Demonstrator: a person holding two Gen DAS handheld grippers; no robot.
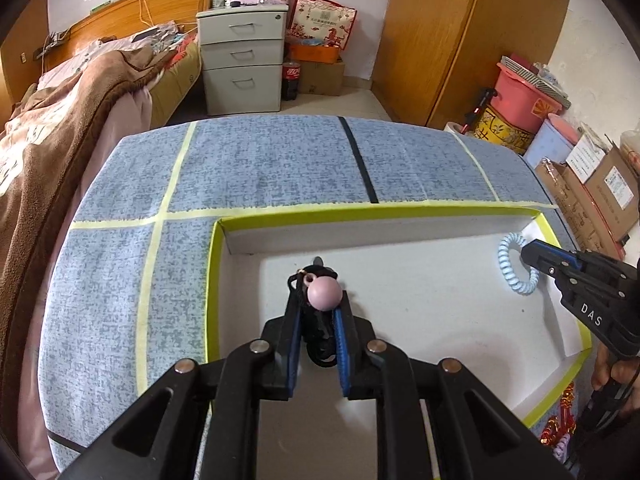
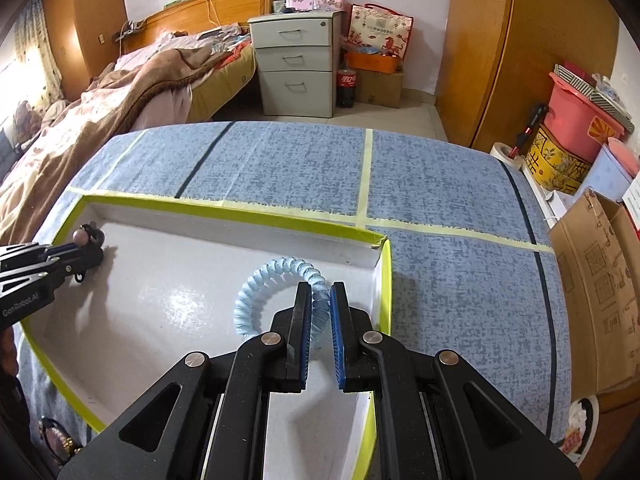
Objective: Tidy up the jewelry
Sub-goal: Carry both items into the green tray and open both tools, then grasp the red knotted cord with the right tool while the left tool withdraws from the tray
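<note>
A white tray with a yellow-green rim [image 1: 216, 280] [image 2: 384, 280] sits on the blue-grey table. My left gripper [image 1: 318, 300] is shut on a black hair tie with a pink ball [image 1: 322, 292] and holds it over the tray's left part; it also shows in the right wrist view [image 2: 86, 236]. My right gripper [image 2: 320, 292] is shut on a light blue spiral hair tie [image 2: 256, 284] at the tray's far right corner. In the left wrist view the right gripper [image 1: 528, 254] touches the same spiral tie [image 1: 510, 264].
The table [image 1: 280, 168] carries yellow and black tape lines. A bed [image 1: 60, 128] lies to the left, a grey drawer unit [image 1: 240, 60] behind, cardboard boxes [image 2: 600, 280] and tubs on the right.
</note>
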